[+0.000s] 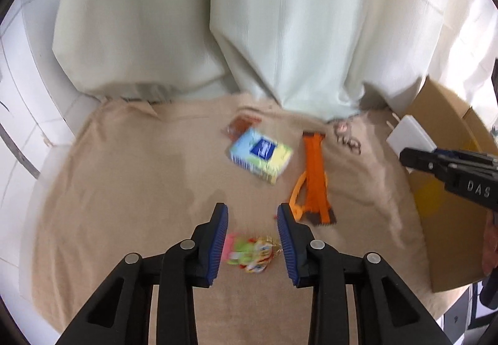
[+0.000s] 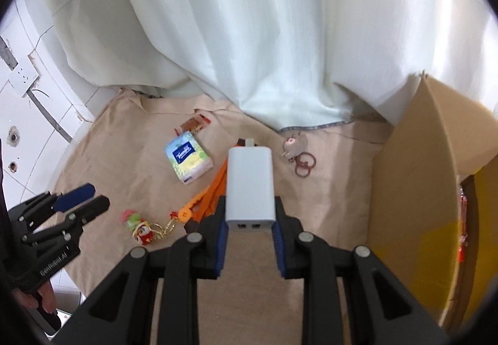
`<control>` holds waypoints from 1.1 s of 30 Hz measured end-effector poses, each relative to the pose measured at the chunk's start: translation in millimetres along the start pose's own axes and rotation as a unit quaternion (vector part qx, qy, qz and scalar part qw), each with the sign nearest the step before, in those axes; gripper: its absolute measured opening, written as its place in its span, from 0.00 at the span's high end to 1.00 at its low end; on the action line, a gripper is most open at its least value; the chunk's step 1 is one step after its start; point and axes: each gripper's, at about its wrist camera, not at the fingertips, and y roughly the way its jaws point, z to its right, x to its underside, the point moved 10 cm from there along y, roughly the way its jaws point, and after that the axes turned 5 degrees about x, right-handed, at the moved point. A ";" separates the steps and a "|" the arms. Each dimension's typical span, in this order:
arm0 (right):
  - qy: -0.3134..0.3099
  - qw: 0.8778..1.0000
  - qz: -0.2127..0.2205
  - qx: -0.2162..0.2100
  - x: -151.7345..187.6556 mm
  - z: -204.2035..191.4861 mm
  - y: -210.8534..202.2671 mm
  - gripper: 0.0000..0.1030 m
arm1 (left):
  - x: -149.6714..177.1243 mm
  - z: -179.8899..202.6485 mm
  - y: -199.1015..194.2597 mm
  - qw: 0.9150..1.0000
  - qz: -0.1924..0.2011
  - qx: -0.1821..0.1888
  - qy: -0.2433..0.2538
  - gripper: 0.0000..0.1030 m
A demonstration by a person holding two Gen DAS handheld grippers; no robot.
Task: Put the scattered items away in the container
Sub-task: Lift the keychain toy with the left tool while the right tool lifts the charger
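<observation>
The right gripper point(image 2: 250, 239) is clamped on a white power bank point(image 2: 250, 184), squeezing its near end between the blue pads point(image 2: 220, 247) so that the bank sticks out forward, held up above the beige cloth point(image 2: 130, 164). The cardboard box point(image 2: 414, 189) stands open just to the right of the power bank, its flap raised and a yellow lining showing inside.

Everything else lies on the cloth to the left of the box. Nearest the box is a small pinkish keyring point(image 2: 297, 155) with red rings. Further from it, partly hidden under the power bank, lies an orange strap point(image 2: 205, 195). Beyond that is a pack of tissues point(image 2: 189, 156), blue and yellow, with a small brown packet point(image 2: 194, 124) touching its far corner. Farthest from the box is a little colourful toy charm point(image 1: 246, 254), red, green and pink, with gold links trailing toward the strap.

The left gripper point(image 1: 252, 240) hangs over that charm with its jaws spread wide, gripping nothing; the charm shows in the gap between its blue pads point(image 1: 218, 244), though that view is blurred. A pale curtain point(image 2: 249, 34) drops to the cloth behind it all.
</observation>
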 end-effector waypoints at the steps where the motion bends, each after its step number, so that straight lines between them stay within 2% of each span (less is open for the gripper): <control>1: -0.001 1.000 0.001 0.000 -0.1 -0.4 0.3 0.71 | -1.6 -0.7 0.2 1.000 0.003 -0.003 0.002 0.67; 2: -0.003 1.000 -0.001 0.000 0.6 -1.2 1.8 0.71 | -1.2 -1.9 1.6 1.000 0.002 -0.005 0.001 0.66; 5: -0.004 1.000 -0.005 -0.001 4.7 -1.7 4.9 0.71 | 11.9 3.3 11.7 1.000 -0.015 0.024 0.004 0.66; 8: 0.002 1.000 -0.013 -0.003 10.3 -1.4 9.1 0.71 | 33.8 4.8 25.3 0.999 -0.030 0.012 0.031 0.66; 11: 0.000 1.000 -0.018 -0.002 15.0 -3.4 10.9 0.71 | 54.0 0.0 40.5 0.998 -0.057 0.009 0.030 0.66; 14: 0.004 1.000 -0.022 -0.003 18.1 -4.3 12.6 0.72 | 60.0 -7.3 45.3 0.998 -0.051 -0.005 0.022 0.66; 19: 0.001 1.000 -0.022 -0.002 18.4 -5.1 12.6 0.72 | 60.9 -10.2 58.6 0.998 -0.055 0.014 0.015 0.66; 22: 0.002 1.000 -0.019 -0.001 16.4 -5.5 10.6 0.71 | 56.5 -8.3 60.4 0.998 -0.041 0.018 0.042 0.66; 26: 0.003 1.000 -0.018 -0.003 14.6 -6.1 10.3 0.71 | 50.2 -6.9 58.9 0.997 -0.044 0.017 0.067 0.66; 29: 0.003 1.000 -0.014 -0.003 13.2 -7.4 9.0 0.72 | 44.1 -1.2 52.1 0.994 -0.024 0.002 0.108 0.66; 33: 0.000 1.000 -0.018 -0.004 14.7 -10.9 10.4 0.72 | 50.7 3.7 54.7 0.990 -0.020 0.011 0.140 0.65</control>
